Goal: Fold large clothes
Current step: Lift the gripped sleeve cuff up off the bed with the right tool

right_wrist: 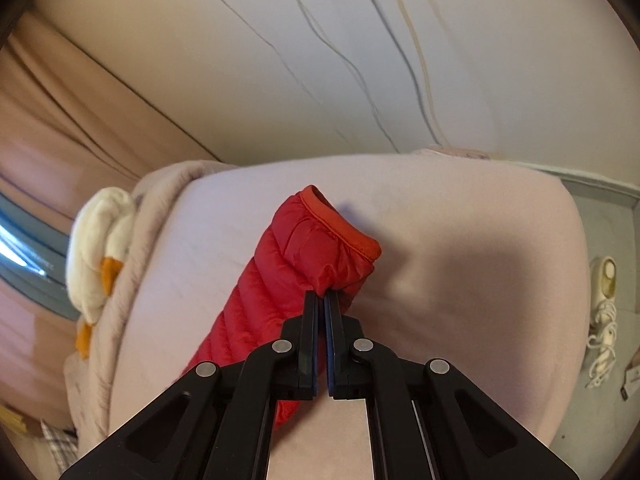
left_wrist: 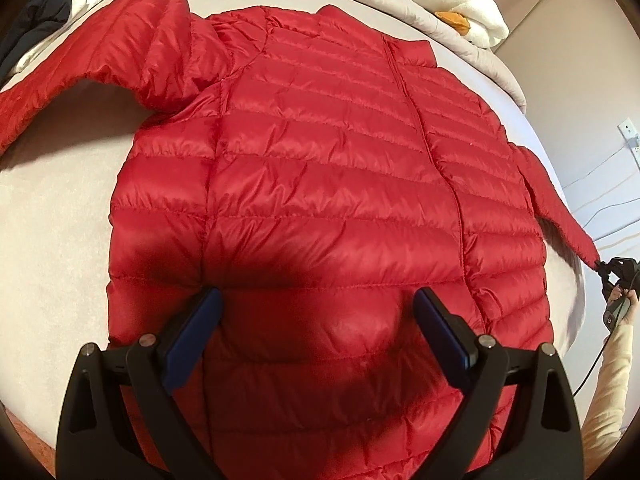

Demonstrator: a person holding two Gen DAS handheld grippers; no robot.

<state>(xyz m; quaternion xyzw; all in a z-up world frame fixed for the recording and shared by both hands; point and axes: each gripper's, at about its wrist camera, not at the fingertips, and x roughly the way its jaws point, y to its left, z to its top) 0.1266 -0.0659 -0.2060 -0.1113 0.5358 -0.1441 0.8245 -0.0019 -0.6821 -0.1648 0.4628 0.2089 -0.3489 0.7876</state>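
A red quilted puffer jacket lies spread flat on the pale bed sheet, collar at the far end and one sleeve stretched out to the left. My left gripper hovers open over the jacket's lower hem, nothing between its blue pads. In the right wrist view my right gripper is shut on the cuff end of the jacket's right sleeve, and the sleeve is lifted off the sheet. The left wrist view shows that same gripper at the far right, pinching the sleeve tip.
A grey duvet and a white plush toy with orange parts are heaped at the head of the bed. Dark clothes lie at the top left. The bed's right edge, a wall with cables and shoes on the floor lie beyond.
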